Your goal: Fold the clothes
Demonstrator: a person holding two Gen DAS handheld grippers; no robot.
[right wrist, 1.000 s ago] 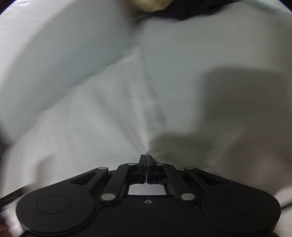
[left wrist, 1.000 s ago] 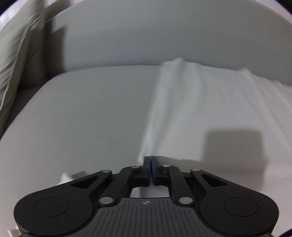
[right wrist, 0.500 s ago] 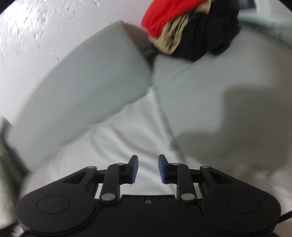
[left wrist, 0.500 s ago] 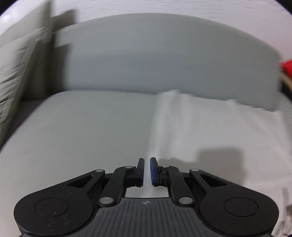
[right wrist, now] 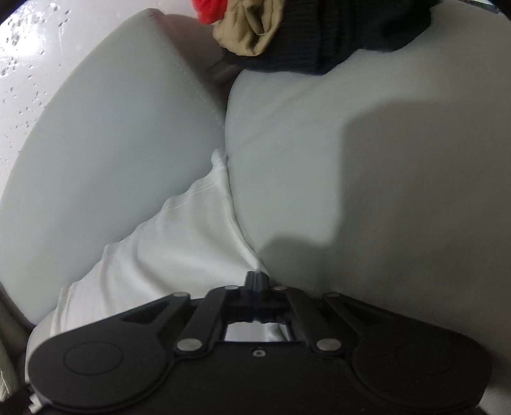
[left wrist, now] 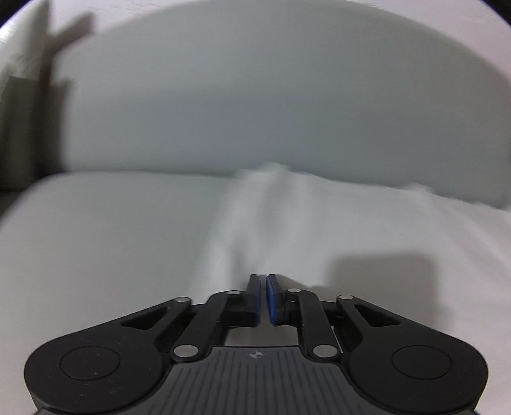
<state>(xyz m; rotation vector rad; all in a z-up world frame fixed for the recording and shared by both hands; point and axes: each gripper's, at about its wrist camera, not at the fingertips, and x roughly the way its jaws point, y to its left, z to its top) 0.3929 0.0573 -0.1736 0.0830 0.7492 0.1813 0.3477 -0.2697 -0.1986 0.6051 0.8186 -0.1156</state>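
White cloth (right wrist: 166, 255) is lying spread on the grey sofa seat (right wrist: 319, 153), its stitched hem running up toward the crease where seat is meeting backrest (right wrist: 111, 134); in the right wrist view it is filling the 7 to 9 o'clock area, its edge rising in a ridge toward 12 o'clock; in the left wrist view the same cloth (left wrist: 335, 230) is covering the seat from centre to 3 o'clock, with bare grey cushion (left wrist: 105, 230) stretching toward 9 o'clock; the right hand-held gripper (right wrist: 256, 279) is pinching a peak of the cloth's edge, its jaws having just been closing and now pressing together on the fabric; the left hand-held gripper (left wrist: 262, 287) is hovering at the cloth's left border, its blue pads (left wrist: 271, 300) standing a narrow slit apart after having just been opening slightly, nothing visibly caught between them; a curved grey backrest (left wrist: 255, 95) is filling the upper half of the left view; at 12 to 1 o'clock in the right view a heap of clothes is sitting well apart: a black knit (right wrist: 335, 35), a tan garment (right wrist: 249, 32) and a red piece (right wrist: 210, 9); a white wall (right wrist: 28, 48) is showing at 10 o'clock.
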